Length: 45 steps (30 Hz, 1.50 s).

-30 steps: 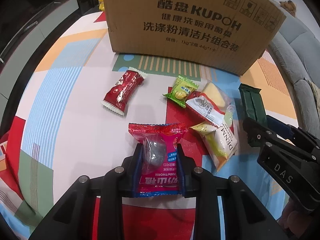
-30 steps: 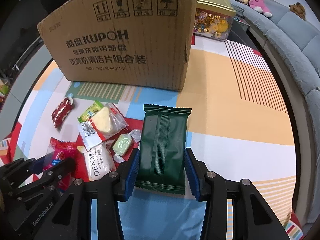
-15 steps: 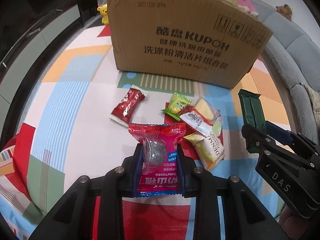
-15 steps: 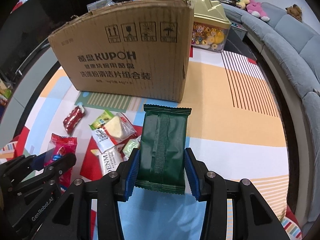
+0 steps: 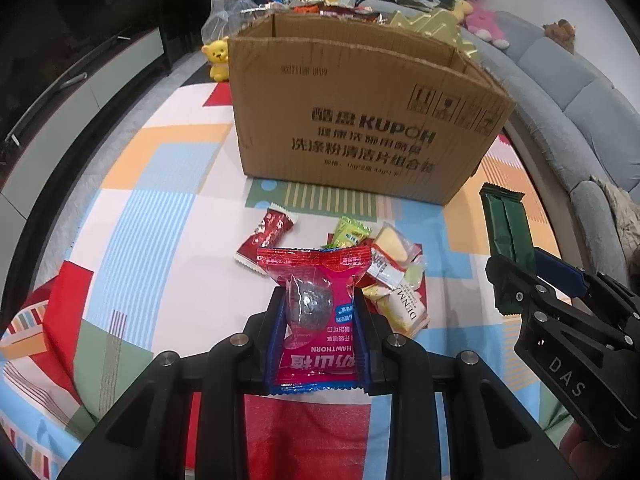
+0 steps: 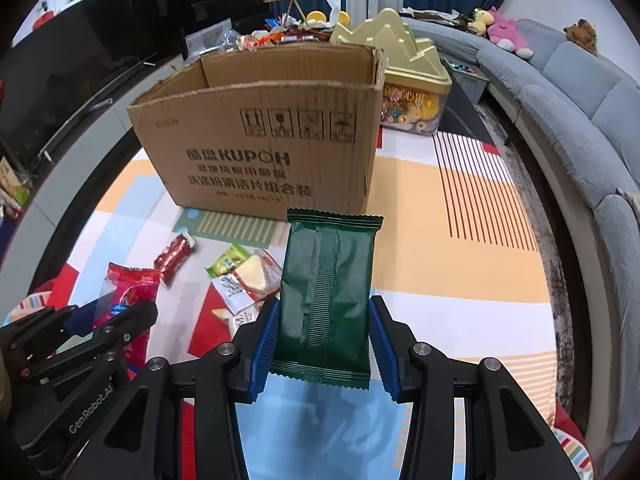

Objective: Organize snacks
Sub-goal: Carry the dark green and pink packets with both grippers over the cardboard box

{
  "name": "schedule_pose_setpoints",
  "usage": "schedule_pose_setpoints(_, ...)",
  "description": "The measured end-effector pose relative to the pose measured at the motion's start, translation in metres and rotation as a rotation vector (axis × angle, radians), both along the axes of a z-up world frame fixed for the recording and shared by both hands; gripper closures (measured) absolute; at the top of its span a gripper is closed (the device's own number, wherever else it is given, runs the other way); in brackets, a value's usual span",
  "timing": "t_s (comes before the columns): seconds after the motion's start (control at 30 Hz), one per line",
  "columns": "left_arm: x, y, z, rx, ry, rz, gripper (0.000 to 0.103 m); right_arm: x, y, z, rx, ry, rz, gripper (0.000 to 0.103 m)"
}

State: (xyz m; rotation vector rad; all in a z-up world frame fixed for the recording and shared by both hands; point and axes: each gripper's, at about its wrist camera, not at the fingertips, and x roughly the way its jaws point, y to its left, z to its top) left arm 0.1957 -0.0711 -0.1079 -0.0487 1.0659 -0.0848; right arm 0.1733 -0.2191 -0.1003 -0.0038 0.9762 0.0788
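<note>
While the left gripper (image 5: pixel 320 336) pinches the pink hawthorn packet (image 5: pixel 318 320) across its lower half, the blue pads pressing either side of the round sweet inside, the right gripper (image 6: pixel 324 340) clamps the dark green packet (image 6: pixel 326 296) by its long edges near the bottom seal. Both packets hang in the air above the patterned play mat (image 5: pixel 160 220), short of the open cardboard box (image 5: pixel 360 120) that stands toward the mat's far edge. Both look light and limp: thin crinkly film, likely slippery, so a hold on the body rather than the crimped end seems safest, and the green one may be a brittle wafer that a hard squeeze would crack. Below the pink packet, near the mat's middle and in front of the box, lie a red packet (image 5: pixel 266 242), a yellow-green packet (image 5: pixel 350 232) and a cluster of clear-wrapped cakes (image 5: pixel 396 276), all flat and best taken across their narrow width.
</note>
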Motion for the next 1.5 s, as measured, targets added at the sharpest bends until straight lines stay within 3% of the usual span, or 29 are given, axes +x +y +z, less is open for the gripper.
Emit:
schedule_pose_setpoints(0.83, 0.005, 0.011, 0.065, -0.014, -0.141, 0.002, 0.073, -0.009, 0.013, 0.064, 0.008, -0.123, 0.009, 0.058)
schedule_pose_setpoints(1.5, 0.033, 0.012, 0.111, -0.009, -0.242, -0.021, 0.073, 0.002, 0.017, 0.108, 0.016, -0.208, 0.006, 0.058)
